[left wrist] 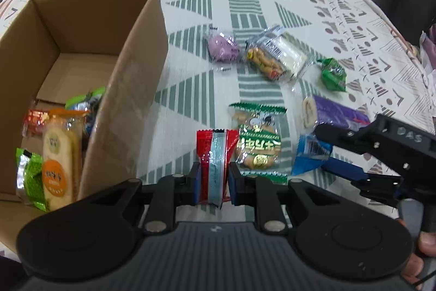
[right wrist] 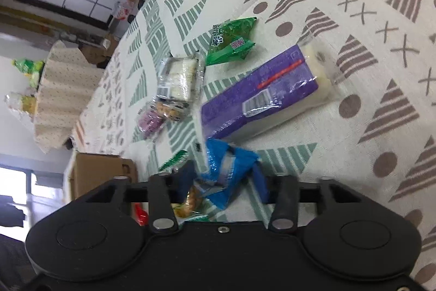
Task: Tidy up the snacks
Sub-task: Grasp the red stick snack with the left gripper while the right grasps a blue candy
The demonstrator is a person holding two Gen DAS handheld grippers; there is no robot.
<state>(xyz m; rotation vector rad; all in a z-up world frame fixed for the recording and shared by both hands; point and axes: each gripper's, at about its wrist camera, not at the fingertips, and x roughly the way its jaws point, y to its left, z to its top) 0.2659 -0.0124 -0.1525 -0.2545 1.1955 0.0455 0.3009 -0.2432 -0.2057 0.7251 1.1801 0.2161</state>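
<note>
Red pkt (left wrist: 215,154), silver-blue center strip, upright

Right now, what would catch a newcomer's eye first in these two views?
Probably the red snack packet pinched upright in the left gripper, beside the open cardboard box already holding several snacks. Next, the right gripper, its jaws around a crumpled blue packet on the patterned tablecloth, with a purple cake pack just beyond.
</note>
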